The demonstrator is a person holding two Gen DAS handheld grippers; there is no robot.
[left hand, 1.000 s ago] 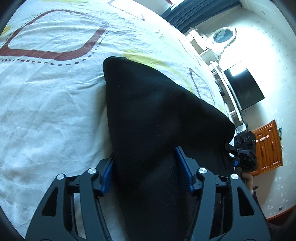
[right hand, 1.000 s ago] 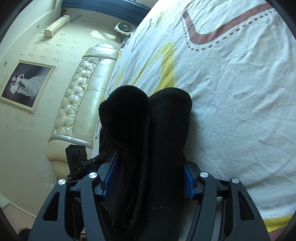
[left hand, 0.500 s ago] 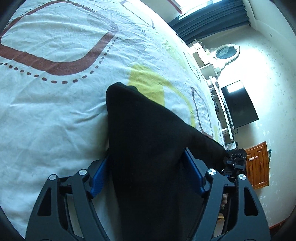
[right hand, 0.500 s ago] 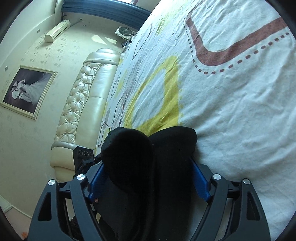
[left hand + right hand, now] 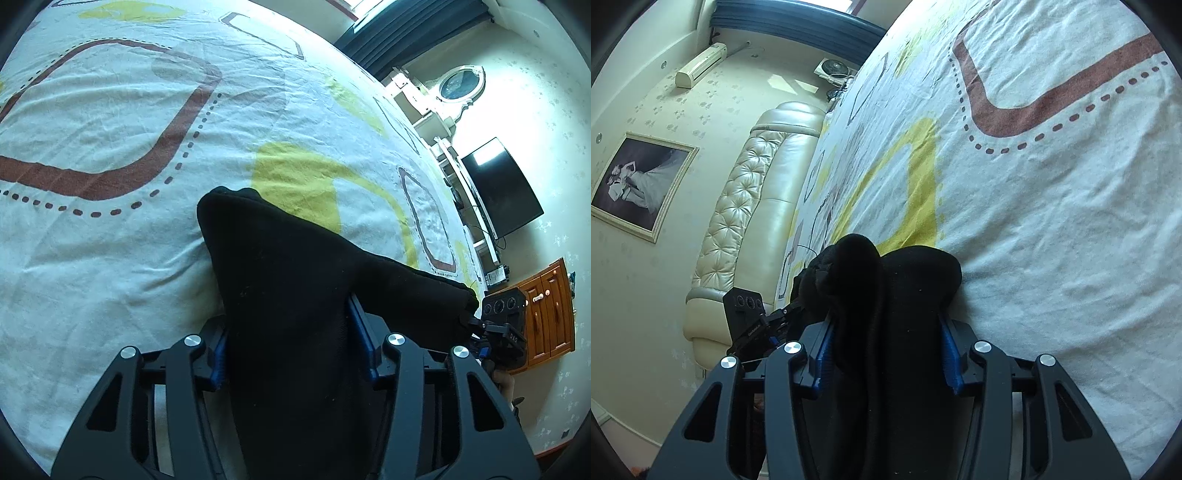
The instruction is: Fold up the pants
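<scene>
The black pants [image 5: 288, 295] lie bunched on the bed sheet [image 5: 110, 258], a white cover printed with brown bands, dotted lines and yellow shapes, and both grippers have cloth between their blue pads. In the left wrist view the left gripper [image 5: 293, 350] sits at 6 o'clock, its jaws closing with a thick fold of the pants filling the gap and pressing against both pads; the fabric rises from there to a rounded corner toward 11 o'clock and stretches along a taut edge toward 3 o'clock, where it reaches the right gripper [image 5: 476, 328] near the edge of the bed. In the right wrist view the right gripper [image 5: 884, 354] also sits at 6 o'clock, its jaws closing on a doubled bundle of the pants [image 5: 897, 295] that forms two rounded humps side by side, touching both pads. The left gripper [image 5: 786, 317] shows at about 9 o'clock of that bundle, with cloth leading to it. A padded cream headboard [image 5: 738, 221] runs along the bed at 10 o'clock, with a framed picture [image 5: 639, 184] on the wall beside it. A dark television [image 5: 502, 188] and a wooden cabinet [image 5: 546, 314] stand at 3 o'clock in the left wrist view.
</scene>
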